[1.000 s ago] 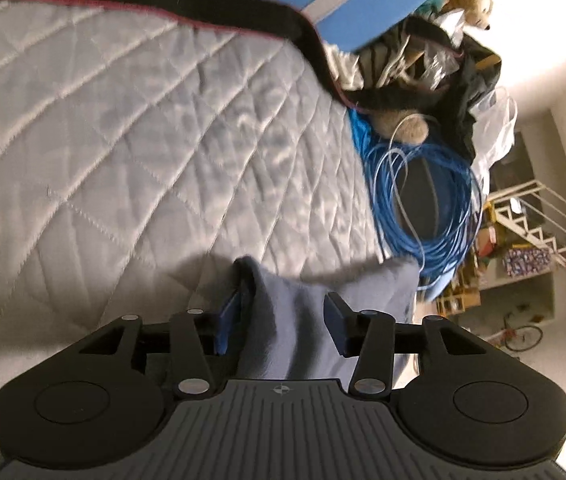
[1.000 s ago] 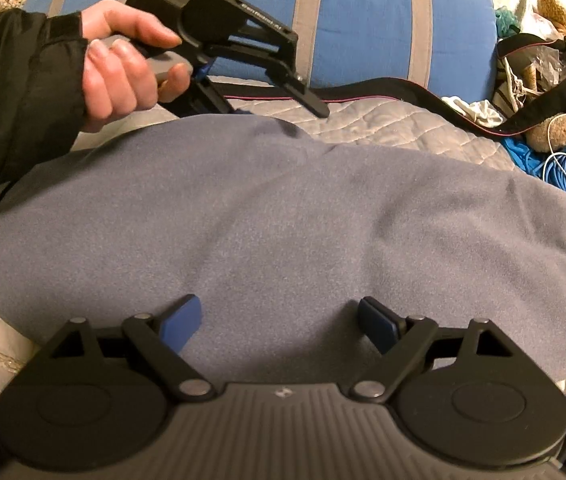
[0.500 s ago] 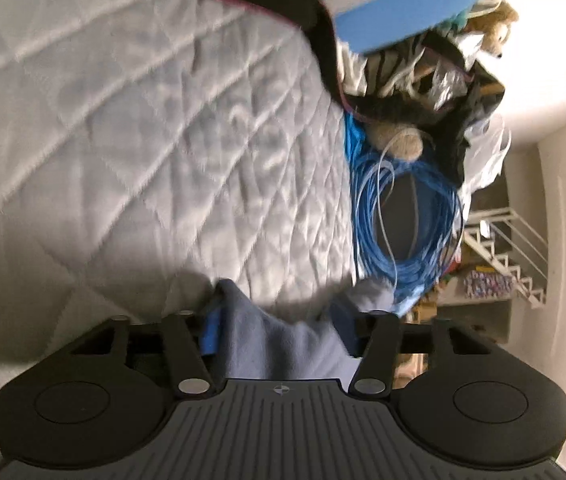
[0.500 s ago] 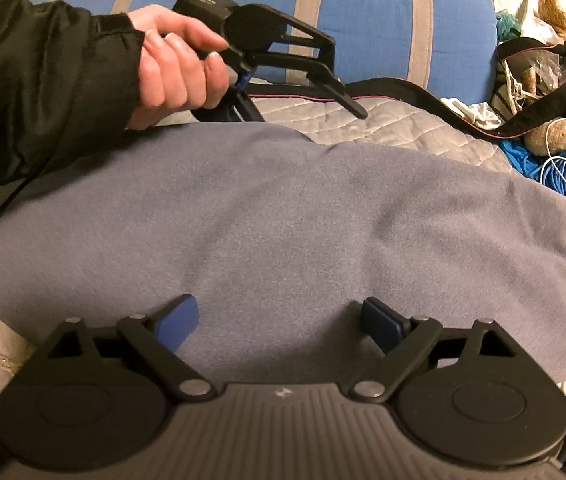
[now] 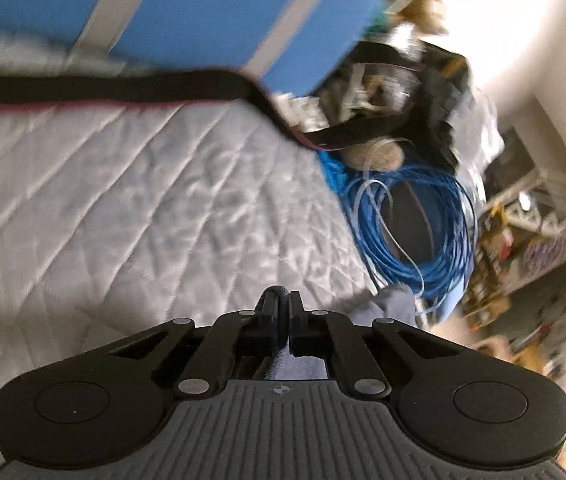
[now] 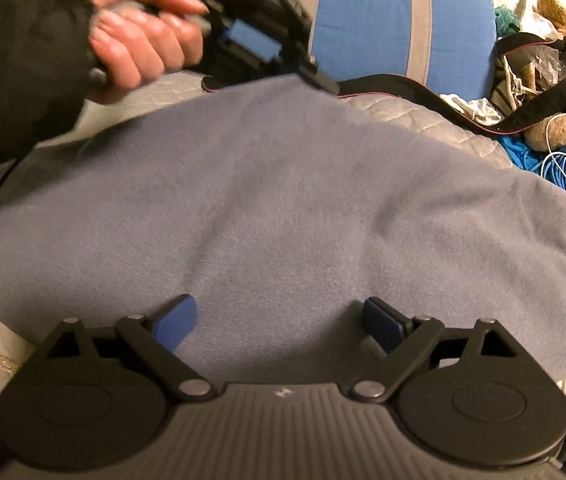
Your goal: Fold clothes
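Two hand-held grippers are at work over the bed, and only one has changed. A second ago the left hand-held gripper [image 5: 281, 312] stood with its jaws apart around the far edge of the grey-blue fleece garment [image 6: 283, 216]; now they are clenched on a thin pinch of that cloth, a dark nub of fabric showing between the tips. Seen from the right wrist, the person's hand [image 6: 139, 46] has come up higher than it was, above the garment's far edge — and that edge now rises in a slight peak towards the tool, where before it lay flat.

The garment itself is spread wide across the white quilted bed cover [image 5: 131, 216], its far edge just short of the black strap [image 6: 423, 86] that runs along the foot of the blue striped cushion [image 6: 367, 20]. Its right end reaches close to the coil of blue cable [image 5: 415, 232], which lies off the bed cover's side.

The right hand-held gripper [image 6: 279, 320] is released, its blue pads wide apart over the garment's near edge, and it has not budged from that spot.

My reading is that the grasp for a fold is now made — the far edge is secured and starting to lift. Next it would need carrying over the garment's middle towards the near edge, with the grip kept firm, since so thin a pinch of fleece could slip out.
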Available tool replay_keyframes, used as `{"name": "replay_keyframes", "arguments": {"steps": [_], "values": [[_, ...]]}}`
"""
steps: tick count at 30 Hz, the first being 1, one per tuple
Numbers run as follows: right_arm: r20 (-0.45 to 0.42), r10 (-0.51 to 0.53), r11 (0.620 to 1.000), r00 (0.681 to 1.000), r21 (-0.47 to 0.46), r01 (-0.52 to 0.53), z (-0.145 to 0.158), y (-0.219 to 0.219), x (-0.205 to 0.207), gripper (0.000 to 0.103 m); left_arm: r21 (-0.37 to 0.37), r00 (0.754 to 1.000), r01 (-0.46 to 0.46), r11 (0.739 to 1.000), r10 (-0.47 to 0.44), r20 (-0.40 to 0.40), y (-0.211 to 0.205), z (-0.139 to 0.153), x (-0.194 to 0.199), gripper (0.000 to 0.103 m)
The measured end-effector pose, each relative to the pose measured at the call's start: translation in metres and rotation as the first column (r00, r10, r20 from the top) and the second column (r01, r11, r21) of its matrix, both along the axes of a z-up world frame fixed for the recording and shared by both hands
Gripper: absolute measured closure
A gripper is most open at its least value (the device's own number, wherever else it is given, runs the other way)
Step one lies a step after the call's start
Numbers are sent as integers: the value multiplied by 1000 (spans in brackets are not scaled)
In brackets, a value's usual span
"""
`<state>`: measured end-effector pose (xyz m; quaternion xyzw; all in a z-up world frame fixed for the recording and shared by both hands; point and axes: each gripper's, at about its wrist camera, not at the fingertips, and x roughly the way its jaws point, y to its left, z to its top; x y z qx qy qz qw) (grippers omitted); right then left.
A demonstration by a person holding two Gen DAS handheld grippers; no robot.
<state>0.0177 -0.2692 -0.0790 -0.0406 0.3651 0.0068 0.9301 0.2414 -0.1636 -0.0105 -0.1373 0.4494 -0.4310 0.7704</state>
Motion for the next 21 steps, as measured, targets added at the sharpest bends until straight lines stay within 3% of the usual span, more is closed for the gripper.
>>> {"name": "replay_keyframes", "arguments": {"steps": [2, 5, 9, 11, 14, 15, 18, 21], "values": [[-1, 1, 1000, 1000, 3, -1, 1, -1, 0, 8, 47, 987, 53, 997, -59, 146, -7, 20, -31, 99], [-3, 3, 1000, 1000, 8, -3, 1, -2, 0, 7, 123, 924, 143, 982, -177, 339, -14, 37, -86, 99], [-2, 5, 1000, 1000, 9, -5, 2, -3, -1, 7, 221, 845, 195, 956, -278, 457, -18, 37, -140, 99], [-2, 5, 1000, 1000, 9, -5, 2, -3, -1, 7, 255, 820, 210, 944, -312, 480, -16, 32, -158, 99], [-1, 6, 1000, 1000, 8, -6, 1, -4, -1, 7, 263, 817, 221, 939, -326, 476, -10, 22, -167, 97], [-1, 6, 1000, 1000, 7, -6, 1, -4, -1, 7, 266, 819, 222, 938, -328, 470, -8, 20, -165, 93], [0, 4, 1000, 1000, 6, -4, 1, -3, -1, 7, 275, 830, 219, 936, -327, 452, -2, 16, -155, 66], [-1, 0, 1000, 1000, 3, 0, 1, -2, 0, 7, 267, 840, 204, 942, -309, 447, 3, 11, -143, 61]]}}
